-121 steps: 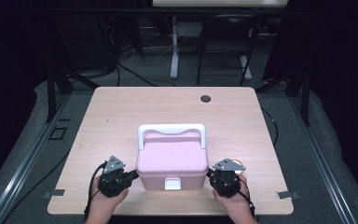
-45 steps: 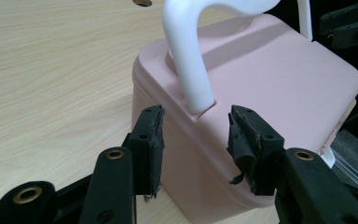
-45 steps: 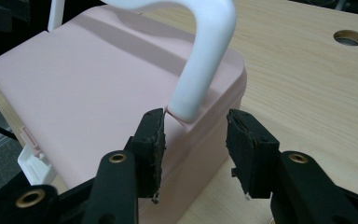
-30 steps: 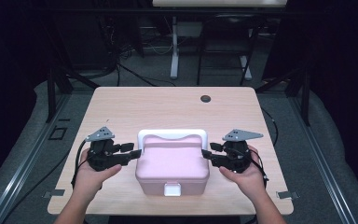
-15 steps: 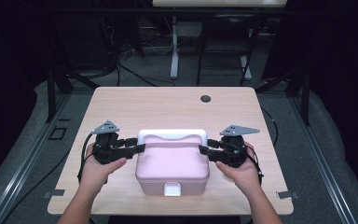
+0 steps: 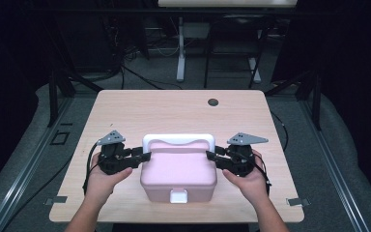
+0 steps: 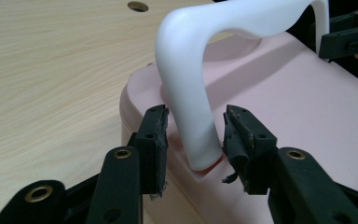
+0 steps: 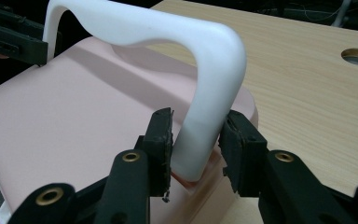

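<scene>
A pink lidded box (image 6: 178, 169) stands near the front of the wooden table (image 6: 174, 111), its white handle (image 6: 178, 139) raised. My left gripper (image 6: 145, 155) comes in from the box's left. In the left gripper view its jaws (image 7: 196, 116) straddle the handle's (image 7: 191, 93) left leg where it meets the lid (image 7: 284, 93); they have just been closing, with a gap showing on each side. My right gripper (image 6: 210, 155) mirrors it. Its jaws (image 8: 199, 116) have also been closing around the handle's (image 8: 209, 93) right leg, the pads very near it but not clearly pressing.
A white latch (image 6: 178, 195) sits on the box's front face, toward the person. A round cable hole (image 6: 213, 102) lies near the table's far edge. Bare wood stretches behind the box. Dark floor, cables and a desk leg (image 6: 180, 48) lie beyond.
Four seconds ago both grippers were at the box's front corners. Since one second ago they have slid inward onto the handle's two legs, and their jaws have narrowed. The box has stayed put.
</scene>
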The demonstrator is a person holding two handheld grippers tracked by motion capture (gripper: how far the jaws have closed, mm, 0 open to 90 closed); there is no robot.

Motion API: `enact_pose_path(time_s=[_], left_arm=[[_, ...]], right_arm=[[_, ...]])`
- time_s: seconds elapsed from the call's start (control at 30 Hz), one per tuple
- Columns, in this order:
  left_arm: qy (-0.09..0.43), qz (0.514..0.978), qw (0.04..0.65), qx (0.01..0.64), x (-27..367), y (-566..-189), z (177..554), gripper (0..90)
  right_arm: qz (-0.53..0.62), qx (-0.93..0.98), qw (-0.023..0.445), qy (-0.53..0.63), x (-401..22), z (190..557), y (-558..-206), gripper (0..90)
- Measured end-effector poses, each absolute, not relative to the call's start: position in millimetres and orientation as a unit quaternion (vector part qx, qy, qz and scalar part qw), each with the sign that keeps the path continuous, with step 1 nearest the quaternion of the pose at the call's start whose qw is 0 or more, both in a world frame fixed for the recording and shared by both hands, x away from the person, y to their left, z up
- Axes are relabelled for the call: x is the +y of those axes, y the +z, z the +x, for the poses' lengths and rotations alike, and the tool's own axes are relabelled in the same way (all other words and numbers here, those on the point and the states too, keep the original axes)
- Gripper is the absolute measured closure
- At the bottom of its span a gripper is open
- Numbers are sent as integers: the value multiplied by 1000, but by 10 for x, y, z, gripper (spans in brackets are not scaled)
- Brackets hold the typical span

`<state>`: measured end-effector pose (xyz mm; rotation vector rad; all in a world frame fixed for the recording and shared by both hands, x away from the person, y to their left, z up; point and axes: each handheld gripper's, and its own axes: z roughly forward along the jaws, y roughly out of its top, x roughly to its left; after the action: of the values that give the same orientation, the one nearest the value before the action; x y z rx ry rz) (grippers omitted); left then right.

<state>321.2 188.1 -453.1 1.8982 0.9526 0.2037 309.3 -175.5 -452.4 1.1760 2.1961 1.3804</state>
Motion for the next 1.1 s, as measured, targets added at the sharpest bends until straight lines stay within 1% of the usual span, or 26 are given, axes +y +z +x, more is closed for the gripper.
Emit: enact_pose_path(time_s=[0.13, 0.3, 0.5, 0.83, 1.1], left_arm=[[91, 779, 482, 390, 1868, -4528, 3187, 634], [98, 780, 483, 386, 1872, -4524, 3155, 688], [98, 783, 484, 379, 1890, -4516, 3119, 726], [110, 786, 478, 376, 1869, -4506, 3084, 733], [106, 789, 473, 378, 1873, -4491, 3064, 734]], right_arm=[[403, 764, 144, 483, -1774, 3066, -4534, 655], [395, 764, 149, 487, -1768, 3031, -4542, 687], [391, 768, 153, 485, -1767, 2984, -4512, 715], [384, 770, 153, 485, -1779, 2960, -4511, 731], [383, 772, 150, 484, -1777, 2946, -4507, 733]])
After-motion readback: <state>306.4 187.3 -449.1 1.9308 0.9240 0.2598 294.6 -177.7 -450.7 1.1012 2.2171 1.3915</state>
